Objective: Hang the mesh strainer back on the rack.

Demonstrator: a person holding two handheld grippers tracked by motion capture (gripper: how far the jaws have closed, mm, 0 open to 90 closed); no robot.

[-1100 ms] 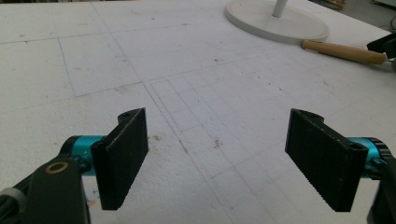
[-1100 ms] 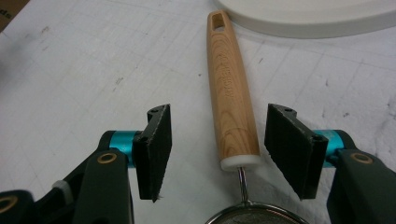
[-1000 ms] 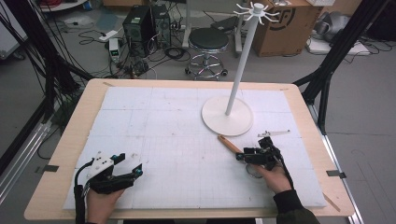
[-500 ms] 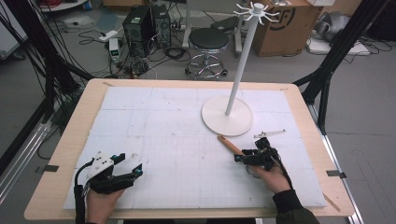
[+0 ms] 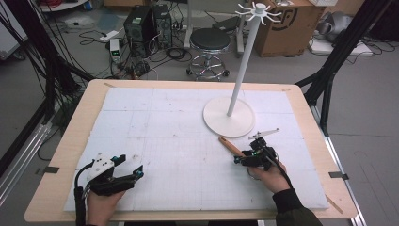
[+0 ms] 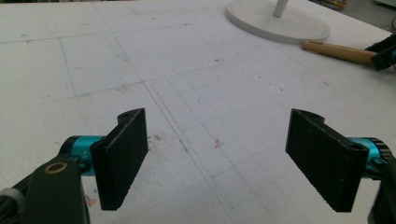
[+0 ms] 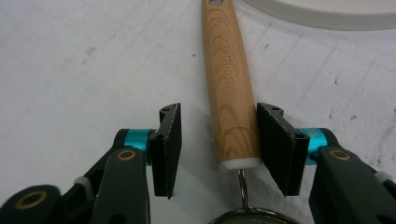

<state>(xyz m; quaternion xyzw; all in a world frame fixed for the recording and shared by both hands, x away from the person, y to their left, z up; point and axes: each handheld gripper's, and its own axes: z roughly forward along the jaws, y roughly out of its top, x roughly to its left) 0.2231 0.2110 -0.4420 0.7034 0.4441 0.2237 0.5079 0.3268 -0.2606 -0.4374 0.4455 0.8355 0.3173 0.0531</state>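
The white foam-covered table (image 5: 155, 117) takes up the middle of the high view, with a white stand (image 5: 229, 115) on its round base right of centre, its pole rising to the top edge of the frame; in the lower left the person's left hand (image 5: 96, 205) holds the left gripper (image 5: 134, 173) low over bare board, and in its own view the two black jaws stand wide apart with nothing between them.

Lower right in the high view, the right gripper (image 5: 240, 159) sits at the near end of a wooden handle (image 5: 230, 146) that lies flat on the board and points up-left toward the stand's base, just short of it; in the right gripper view the wooden handle (image 7: 231, 88) runs up the middle of the frame, the jaws spread around its lower end, the right-hand jaw touching the wood, the left-hand one clear of it; a thin metal stem (image 7: 243, 186) leaves the handle's white-capped end at the bottom of the frame.
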